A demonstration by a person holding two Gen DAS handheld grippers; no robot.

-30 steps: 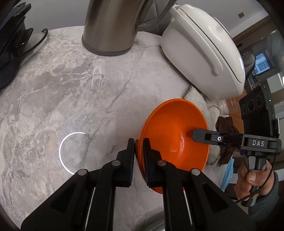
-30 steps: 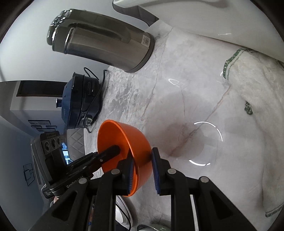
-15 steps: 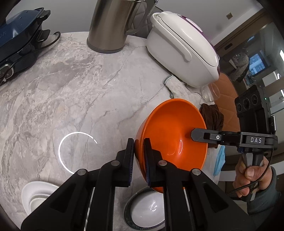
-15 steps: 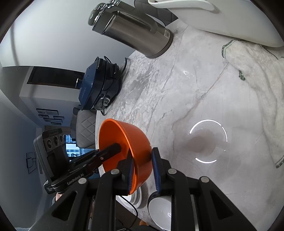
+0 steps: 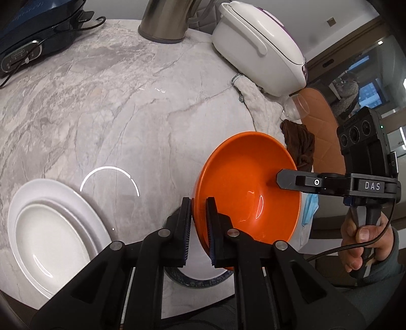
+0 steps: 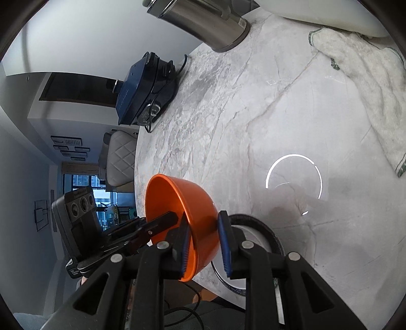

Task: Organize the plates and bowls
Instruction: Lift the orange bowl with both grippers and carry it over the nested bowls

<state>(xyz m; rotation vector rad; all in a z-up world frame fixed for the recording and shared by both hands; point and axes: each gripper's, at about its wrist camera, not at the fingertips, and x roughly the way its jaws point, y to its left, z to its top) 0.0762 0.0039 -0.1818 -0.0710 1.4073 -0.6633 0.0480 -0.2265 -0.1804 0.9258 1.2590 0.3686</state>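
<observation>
An orange bowl (image 5: pixel 248 193) is held in the air between both grippers, tilted on its side. My left gripper (image 5: pixel 198 218) is shut on its near rim. My right gripper (image 6: pixel 203 237) is shut on the opposite rim, with the bowl (image 6: pixel 187 210) between its pads; in the left wrist view it (image 5: pixel 286 177) reaches in from the right. Under the bowl sits a white bowl with a dark rim (image 6: pixel 264 236), partly hidden; it also shows in the left wrist view (image 5: pixel 203 279). Stacked white plates (image 5: pixel 53 233) lie at the left on the marble table (image 5: pixel 114 106).
A white rice cooker (image 5: pixel 258 45), a steel kettle (image 5: pixel 165 22) and a dark blue appliance (image 5: pixel 35 28) stand at the back. A white cloth (image 6: pixel 368 83) lies on the right, with a brown rag (image 5: pixel 299 142) and an overturned glass (image 5: pixel 297 106) near the table's edge.
Both grippers have pulled back toward the table's near edge with the orange bowl. The white plates and the dark-rimmed bowl have come into fuller view below.
</observation>
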